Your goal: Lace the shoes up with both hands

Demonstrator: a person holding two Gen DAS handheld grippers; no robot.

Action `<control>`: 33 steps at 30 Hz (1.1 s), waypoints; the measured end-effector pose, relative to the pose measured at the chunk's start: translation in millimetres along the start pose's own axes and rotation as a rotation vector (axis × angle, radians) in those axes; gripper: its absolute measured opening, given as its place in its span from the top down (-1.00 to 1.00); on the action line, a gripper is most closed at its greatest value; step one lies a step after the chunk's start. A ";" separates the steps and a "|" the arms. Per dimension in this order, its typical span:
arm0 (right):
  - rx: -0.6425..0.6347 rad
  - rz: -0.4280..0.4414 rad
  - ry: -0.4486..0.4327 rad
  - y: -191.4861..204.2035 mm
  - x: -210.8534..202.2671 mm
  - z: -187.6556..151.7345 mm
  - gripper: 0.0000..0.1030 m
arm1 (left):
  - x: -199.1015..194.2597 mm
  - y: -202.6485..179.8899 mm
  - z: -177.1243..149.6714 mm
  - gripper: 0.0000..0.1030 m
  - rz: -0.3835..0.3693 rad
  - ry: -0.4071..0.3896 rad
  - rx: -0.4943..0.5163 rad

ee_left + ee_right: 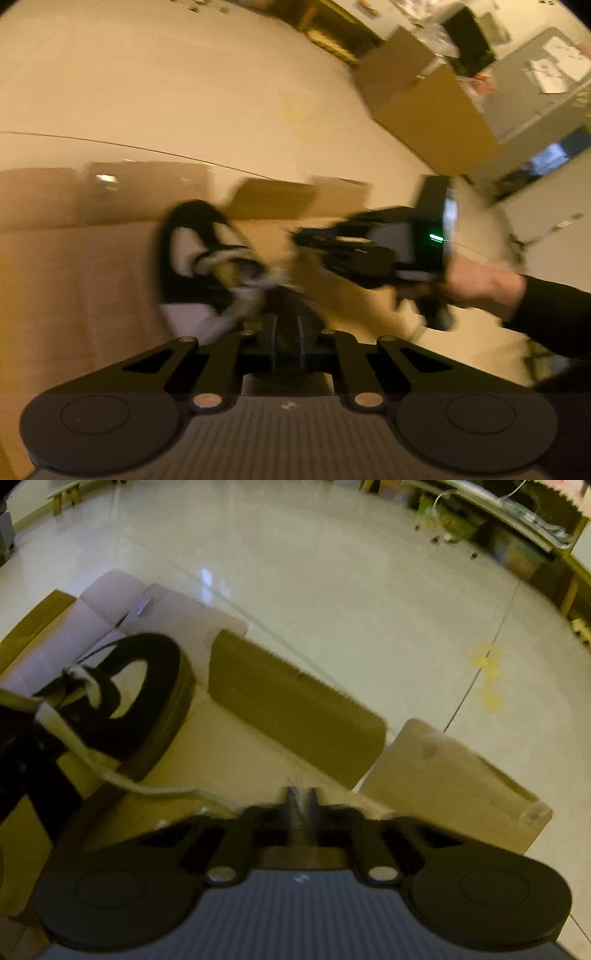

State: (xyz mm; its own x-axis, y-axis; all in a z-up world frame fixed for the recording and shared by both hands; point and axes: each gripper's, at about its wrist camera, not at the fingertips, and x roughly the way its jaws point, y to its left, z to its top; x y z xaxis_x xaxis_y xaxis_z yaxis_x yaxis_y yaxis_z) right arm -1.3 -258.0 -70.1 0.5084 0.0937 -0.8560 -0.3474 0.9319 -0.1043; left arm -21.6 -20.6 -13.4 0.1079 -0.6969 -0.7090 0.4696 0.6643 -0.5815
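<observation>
Upright cardboard flaps behind shoe.

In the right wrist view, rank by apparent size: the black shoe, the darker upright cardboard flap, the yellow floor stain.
Largest to smallest:
1. Cardboard flap
2. Black shoe, close to the flap in size and partly cut off at the left, so this order is unsure
3. Yellow floor stain, clearly smallest, also farthest

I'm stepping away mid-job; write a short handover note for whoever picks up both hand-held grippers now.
Left hand-held gripper: jaws nearly shut beside the shoe's laces; the blur hides whether a lace is pinched.
Right hand-held gripper: shut; a white lace trails from the shoe toward it, grip unclear.
Black shoe sits on the flattened cardboard.
Done: lace partly threaded.
Left: finish lacing.
</observation>
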 end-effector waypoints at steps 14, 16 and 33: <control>-0.288 0.176 0.147 -12.2 -231.3 73.6 0.97 | -21.2 -35.5 -14.8 0.54 0.154 0.074 0.109; -0.327 0.160 0.161 -9.1 -252.3 79.1 0.97 | -25.3 -39.7 -14.4 0.42 0.175 0.067 0.121; -0.563 0.054 0.211 33.0 -328.9 122.9 0.97 | -37.8 -49.3 -6.2 -0.98 0.399 0.021 0.159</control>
State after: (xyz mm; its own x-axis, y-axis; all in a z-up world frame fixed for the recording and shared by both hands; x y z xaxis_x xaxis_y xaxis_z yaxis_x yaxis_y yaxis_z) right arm -83.1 -214.9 270.2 0.3307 0.0107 -0.9437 -0.7616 0.5935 -0.2602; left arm -54.3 -25.4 39.5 0.2916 -0.3870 -0.8748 0.5237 0.8299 -0.1925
